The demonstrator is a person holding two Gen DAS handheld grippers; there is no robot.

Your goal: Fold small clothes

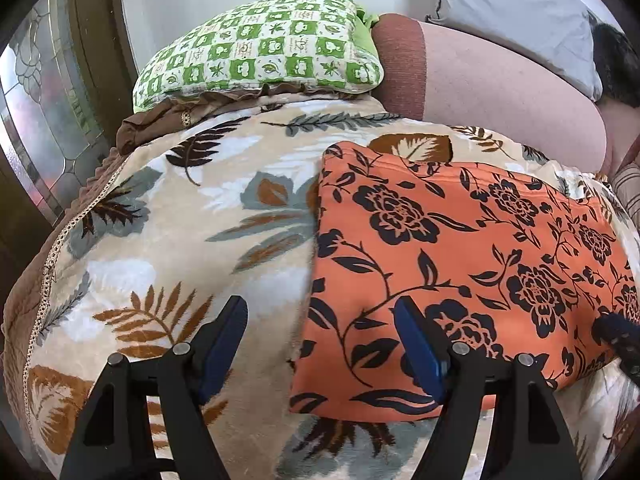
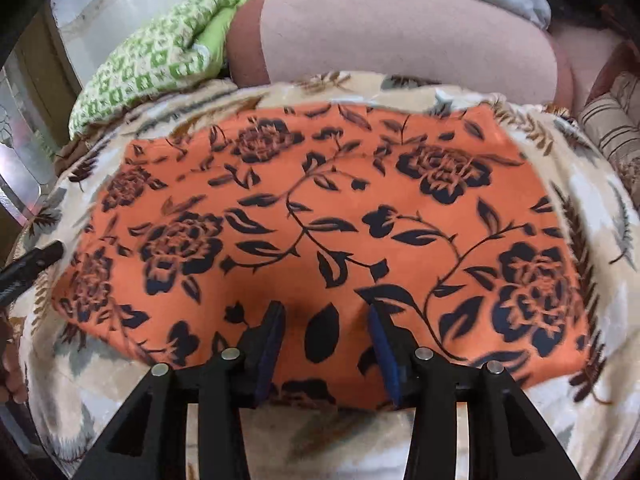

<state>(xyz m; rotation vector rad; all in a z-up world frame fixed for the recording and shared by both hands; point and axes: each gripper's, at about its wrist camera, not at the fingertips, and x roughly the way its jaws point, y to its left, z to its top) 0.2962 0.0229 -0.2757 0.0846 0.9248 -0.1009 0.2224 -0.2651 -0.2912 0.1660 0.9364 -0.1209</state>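
the orange cloth (image 2: 320,216), printed with black flowers, lies folded flat on a leaf-patterned blanket (image 1: 168,248) spread over the bed. in the right wrist view its long axis runs left to right. behind it sit a green checked pillow (image 1: 260,48) and a pinkish bolster (image 2: 400,36), both clear of the cloth; a striped cushion (image 2: 612,120) lies at the far right. the left tool (image 1: 320,320) is spread wide over the cloth's left edge, pinching nothing. the right tool (image 2: 326,320) hangs partly spread above the near edge, its pads apart and empty.
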